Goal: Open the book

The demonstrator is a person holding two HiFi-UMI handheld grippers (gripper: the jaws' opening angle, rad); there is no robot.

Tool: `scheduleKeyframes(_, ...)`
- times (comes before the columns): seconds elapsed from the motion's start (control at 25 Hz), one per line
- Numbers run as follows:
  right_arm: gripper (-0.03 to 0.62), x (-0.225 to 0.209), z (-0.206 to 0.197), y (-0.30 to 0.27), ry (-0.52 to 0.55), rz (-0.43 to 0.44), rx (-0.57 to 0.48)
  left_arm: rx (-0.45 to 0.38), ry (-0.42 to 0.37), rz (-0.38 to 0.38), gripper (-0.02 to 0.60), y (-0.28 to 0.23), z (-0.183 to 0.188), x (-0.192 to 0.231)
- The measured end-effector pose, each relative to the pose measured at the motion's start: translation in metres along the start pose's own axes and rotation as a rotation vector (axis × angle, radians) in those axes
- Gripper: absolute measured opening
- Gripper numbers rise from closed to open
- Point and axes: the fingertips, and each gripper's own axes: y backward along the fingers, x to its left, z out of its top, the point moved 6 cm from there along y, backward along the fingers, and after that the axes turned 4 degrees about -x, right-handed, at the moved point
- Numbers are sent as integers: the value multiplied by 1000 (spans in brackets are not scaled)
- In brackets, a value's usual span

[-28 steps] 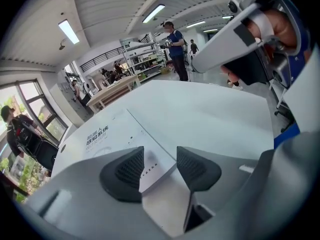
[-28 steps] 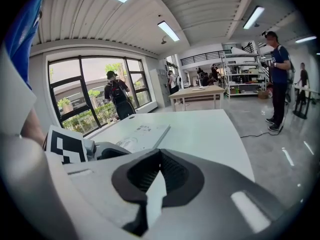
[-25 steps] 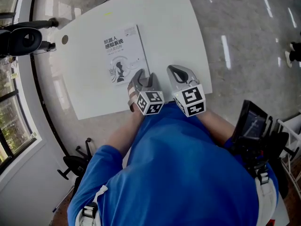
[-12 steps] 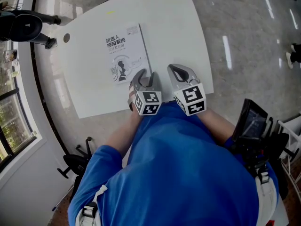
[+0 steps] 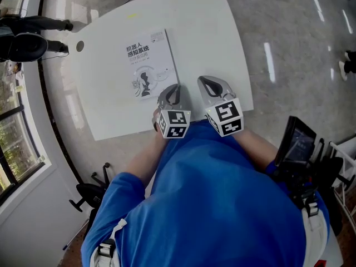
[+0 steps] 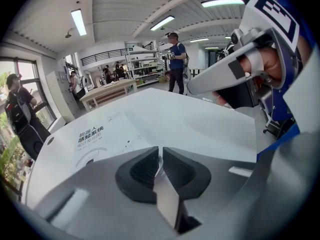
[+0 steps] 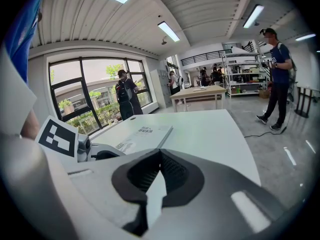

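Observation:
A white book (image 5: 146,60) with dark print on its cover lies closed on the white table (image 5: 200,32). My left gripper (image 5: 173,88) reaches over the book's near right corner. In the left gripper view the book (image 6: 100,139) runs up to the left gripper (image 6: 160,151), whose jaws have just been closing. Its pads now stand almost together on the thin corner edge. My right gripper (image 5: 207,82) hovers beside it, right of the book. In the right gripper view the right gripper (image 7: 160,154) is shut with nothing in it, and the book (image 7: 145,134) lies ahead to its left.
The table's near edge lies just under both grippers, and a round cable hole (image 5: 79,46) sits at its far left. A person in dark clothes (image 5: 25,38) stands beyond the left side. A black device (image 5: 300,149) is at my right. More people and shelves fill the room behind.
The left gripper's jaws went from wide open to nearly together at the book's corner, and its marker cube rolled slightly. The right gripper kept still. The person at top left shifted.

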Motion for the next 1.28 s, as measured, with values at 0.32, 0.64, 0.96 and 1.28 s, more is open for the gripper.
scheduleKeyframes(0.32,3,-1,-1,-1,2,1,-1,-8,30,-22,12,0,1,3)
scheduleKeyframes(0.64,3,4,-8,-6,13,25,27,-49,100,-29,11,10,5,10)
scheduleKeyframes(0.96,3,13,-9,-10,20,66,32,-111,171,-20,9,26,13,19)
scheduleKeyframes(1.28,3,16,-10,-25,38,96,61,-161,259,-36,8,35,19,39)
